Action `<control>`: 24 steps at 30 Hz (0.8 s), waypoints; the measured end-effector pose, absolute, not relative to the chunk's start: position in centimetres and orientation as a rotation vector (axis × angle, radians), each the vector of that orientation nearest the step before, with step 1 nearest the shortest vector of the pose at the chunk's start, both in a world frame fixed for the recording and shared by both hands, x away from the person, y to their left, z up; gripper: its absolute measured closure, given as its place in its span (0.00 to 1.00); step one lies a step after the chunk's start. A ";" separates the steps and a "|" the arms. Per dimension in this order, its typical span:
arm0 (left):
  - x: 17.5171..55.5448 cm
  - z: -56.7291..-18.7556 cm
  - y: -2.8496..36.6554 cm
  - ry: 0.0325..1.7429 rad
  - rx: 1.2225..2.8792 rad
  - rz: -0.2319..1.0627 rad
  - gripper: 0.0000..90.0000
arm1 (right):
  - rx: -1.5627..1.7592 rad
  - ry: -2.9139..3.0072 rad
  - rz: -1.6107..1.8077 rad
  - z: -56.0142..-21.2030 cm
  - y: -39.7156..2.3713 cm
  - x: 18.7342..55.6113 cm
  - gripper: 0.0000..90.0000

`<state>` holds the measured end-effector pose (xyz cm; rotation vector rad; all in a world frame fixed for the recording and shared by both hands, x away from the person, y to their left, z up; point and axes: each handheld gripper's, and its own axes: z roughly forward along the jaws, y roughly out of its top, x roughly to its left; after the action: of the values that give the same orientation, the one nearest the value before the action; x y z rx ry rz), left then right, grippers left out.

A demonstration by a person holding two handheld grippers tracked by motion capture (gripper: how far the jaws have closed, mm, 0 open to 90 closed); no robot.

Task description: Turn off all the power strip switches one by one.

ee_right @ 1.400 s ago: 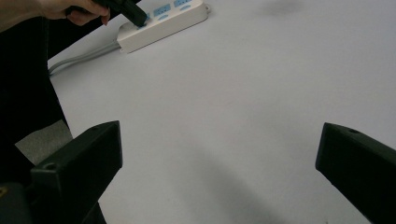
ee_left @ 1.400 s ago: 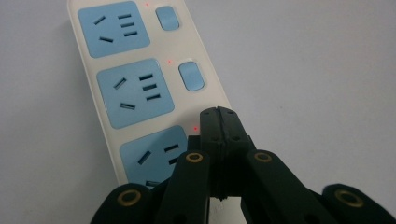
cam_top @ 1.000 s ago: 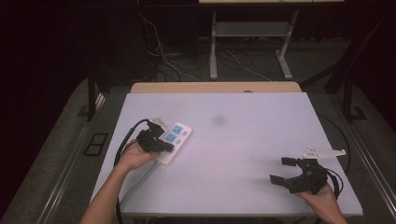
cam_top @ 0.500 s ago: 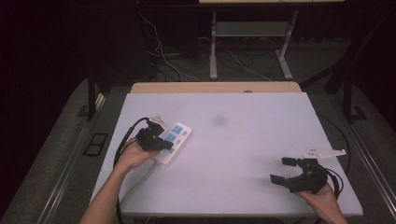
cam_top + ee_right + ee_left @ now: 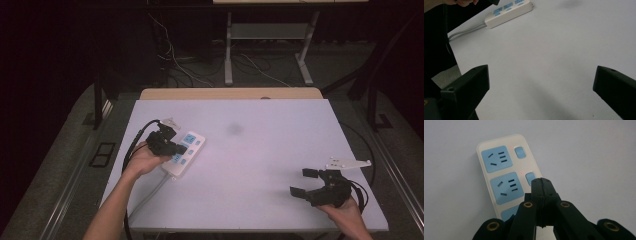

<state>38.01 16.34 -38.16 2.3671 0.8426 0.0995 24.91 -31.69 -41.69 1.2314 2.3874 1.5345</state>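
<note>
Currently, table [image 5: 280, 165] was seen bearing the white power strip [image 5: 186, 154] at its left side. Left gripper [image 5: 541, 182], jaws pressed together, was held over the strip's switches. Right gripper [image 5: 304, 182] was spread wide, well apart.

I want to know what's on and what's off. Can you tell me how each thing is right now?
power strip: flat on the table, two small red lights lit beside its switches.
left gripper: shut, tips over the middle switch; contact can't be told.
right gripper: open, nothing between its jaws.
table: bare white top, one faint dark smudge.
</note>
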 end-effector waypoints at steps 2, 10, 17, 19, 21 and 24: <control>38.2 -38.0 16.3 0.838 2.366 0.104 1.00 | 1.232 2.389 1.534 -41.7 -31.7 24.9 0.00; 38.7 -37.5 15.9 0.823 2.373 0.112 0.99 | 1.231 2.388 1.533 -41.7 -31.7 24.9 0.00; 39.0 -37.5 15.4 0.817 2.376 0.120 0.99 | 1.228 2.388 1.533 -41.7 -31.7 24.9 0.00; 39.2 -37.6 15.2 0.812 2.382 0.123 0.99 | 1.230 2.390 1.532 -41.7 -31.7 24.9 0.00; 39.3 -37.6 15.1 0.818 2.377 0.126 1.00 | 1.228 2.392 1.530 -41.7 -31.6 24.9 0.00; 39.5 -37.7 15.0 0.818 2.377 0.129 0.99 | 1.224 2.394 1.528 -41.7 -31.6 24.9 0.00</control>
<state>39.46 15.00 -37.70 2.3766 0.8185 0.1292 24.91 -31.60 -41.72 1.2237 2.3940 1.5280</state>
